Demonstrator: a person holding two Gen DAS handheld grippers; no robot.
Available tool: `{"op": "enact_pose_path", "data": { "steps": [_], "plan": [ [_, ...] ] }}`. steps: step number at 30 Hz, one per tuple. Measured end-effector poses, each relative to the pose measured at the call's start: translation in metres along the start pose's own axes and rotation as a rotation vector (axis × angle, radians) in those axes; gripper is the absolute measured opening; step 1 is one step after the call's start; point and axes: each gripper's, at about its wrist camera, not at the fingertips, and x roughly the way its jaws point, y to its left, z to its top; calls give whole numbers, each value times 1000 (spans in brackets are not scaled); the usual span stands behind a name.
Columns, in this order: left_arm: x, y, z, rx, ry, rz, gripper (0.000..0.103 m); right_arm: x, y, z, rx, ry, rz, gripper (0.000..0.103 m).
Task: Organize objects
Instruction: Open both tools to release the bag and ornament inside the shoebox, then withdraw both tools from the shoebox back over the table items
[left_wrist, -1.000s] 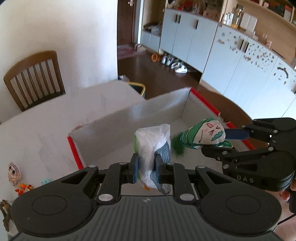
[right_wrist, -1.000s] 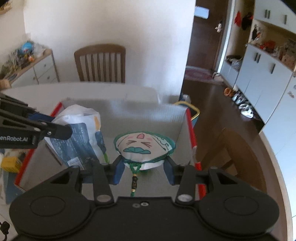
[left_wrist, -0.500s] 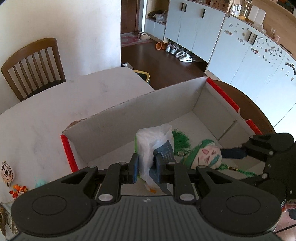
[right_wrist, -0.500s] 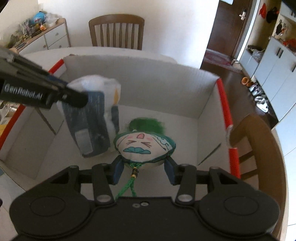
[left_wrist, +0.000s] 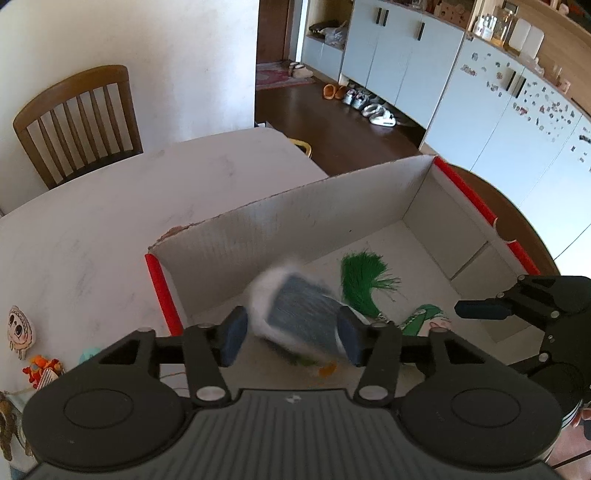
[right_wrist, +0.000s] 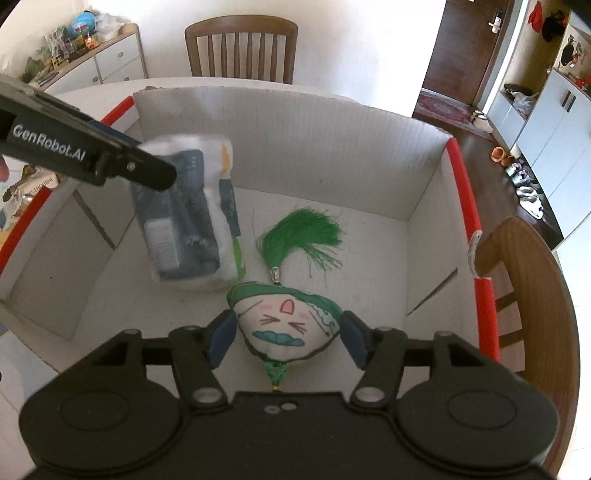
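A white cardboard box (left_wrist: 314, 214) with red edges stands on the table; it also shows in the right wrist view (right_wrist: 332, 122). My left gripper (left_wrist: 291, 339) is open above the box, and a white and blue packet (left_wrist: 295, 314) is blurred between its jaws, falling free. In the right wrist view the packet (right_wrist: 192, 221) is over the box floor. My right gripper (right_wrist: 288, 339) is open around a cat-face sachet (right_wrist: 284, 325) with a green tassel (right_wrist: 303, 232), which lies on the box floor. The tassel also shows in the left wrist view (left_wrist: 364, 280).
Small toys (left_wrist: 18, 328) and an orange figure (left_wrist: 40, 369) lie on the white table (left_wrist: 110, 206) left of the box. Wooden chairs stand behind the table (left_wrist: 77, 118) and at the box's right side (right_wrist: 517, 258). A snack bag (right_wrist: 26, 188) lies left of the box.
Both grippers have opened. The packet has dropped out of the left gripper and the sachet has been let go onto the box floor, tassel spread out.
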Motion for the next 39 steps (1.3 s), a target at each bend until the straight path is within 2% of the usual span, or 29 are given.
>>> {"op": "enact_pose_path", "data": {
  "steps": [15, 25, 31, 35, 39],
  "plan": [
    [-55, -9, -17, -11, -89, -21, 57, -65, -6, 0, 99, -120, 16, 66],
    [-93, -5, -44, -7, -161, -31, 57, -100, 10, -7, 175, -181, 53, 74],
    [-115, 6, -62, 7, -203, -25, 57, -118, 32, -11, 212, -224, 45, 79],
    [-130, 14, -76, 15, -233, -20, 67, -129, 51, -14, 240, -255, 42, 81],
    [-147, 30, -90, 12, -256, -16, 71, -140, 75, -16, 260, -285, 41, 84]
  ]
}}
